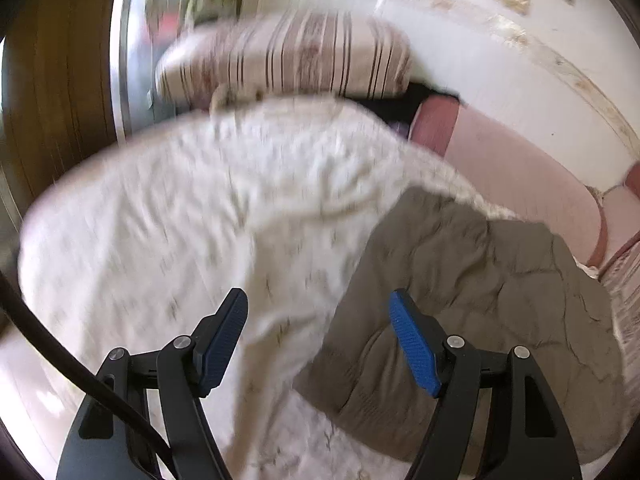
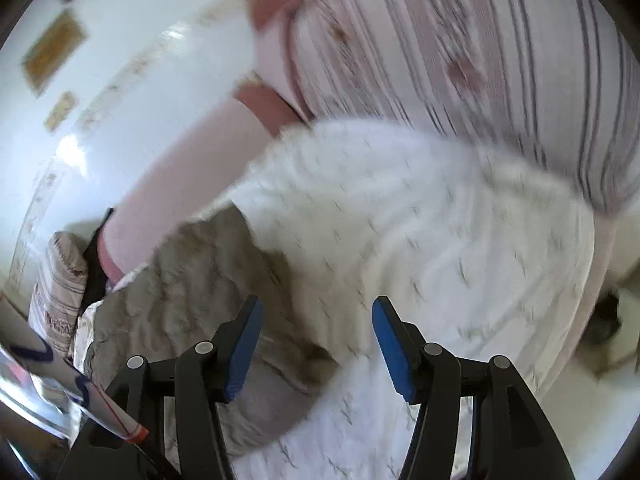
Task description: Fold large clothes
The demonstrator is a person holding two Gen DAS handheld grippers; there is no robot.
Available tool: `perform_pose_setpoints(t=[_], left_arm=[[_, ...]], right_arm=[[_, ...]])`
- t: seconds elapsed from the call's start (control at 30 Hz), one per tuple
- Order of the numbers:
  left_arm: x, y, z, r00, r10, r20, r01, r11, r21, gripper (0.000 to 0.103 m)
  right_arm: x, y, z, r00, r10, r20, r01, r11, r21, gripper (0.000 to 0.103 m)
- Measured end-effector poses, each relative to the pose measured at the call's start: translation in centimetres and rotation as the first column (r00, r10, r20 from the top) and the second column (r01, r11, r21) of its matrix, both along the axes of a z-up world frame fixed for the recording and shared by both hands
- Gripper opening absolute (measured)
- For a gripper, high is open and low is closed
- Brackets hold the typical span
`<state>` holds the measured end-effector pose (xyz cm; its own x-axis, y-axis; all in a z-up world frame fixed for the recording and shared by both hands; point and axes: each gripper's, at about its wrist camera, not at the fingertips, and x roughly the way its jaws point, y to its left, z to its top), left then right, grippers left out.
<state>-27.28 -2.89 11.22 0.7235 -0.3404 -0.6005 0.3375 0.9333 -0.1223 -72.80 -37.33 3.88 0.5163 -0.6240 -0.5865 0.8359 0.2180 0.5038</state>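
Observation:
An olive-grey wrinkled garment [image 1: 472, 304] lies bunched on a white patterned bed cover [image 1: 192, 216]. My left gripper [image 1: 318, 340] is open and empty, hovering above the garment's left edge. In the right wrist view the same garment [image 2: 192, 280] lies at the lower left on the white cover [image 2: 420, 232]. My right gripper [image 2: 316, 344] is open and empty above the garment's right edge. Both views are motion-blurred.
A striped pillow [image 1: 288, 56] lies at the head of the bed, and it also shows in the right wrist view [image 2: 460, 48]. A pink padded headboard [image 1: 516, 168] runs along the white wall. A wooden wardrobe [image 1: 56, 80] stands at the left.

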Motion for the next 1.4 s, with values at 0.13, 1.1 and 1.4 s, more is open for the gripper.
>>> perform_pose_setpoints(t=[0.13,1.1,1.4], left_arm=[[-3.2,-4.2,2.2,0.982,-0.139,0.127,0.135,0.99,0.042,0.073],[-5.8,-23.0,-6.7,0.89,-0.447,0.089,0.413,0.874,0.256,0.078],[-5.9,-22.7,-6.7,0.891,-0.444,0.095,0.412,0.878,0.246,0.079]], right_arm=[[5.0,2.1,2.9,0.983,0.172,-0.067,-0.18,0.971,-0.157,0.05],[26.0,-0.7,-2.1,0.836,0.363,-0.412,-0.44,0.891,-0.109,0.051],[25.5,0.1,-1.6,0.839,0.342,-0.423,-0.432,0.891,-0.136,0.053]])
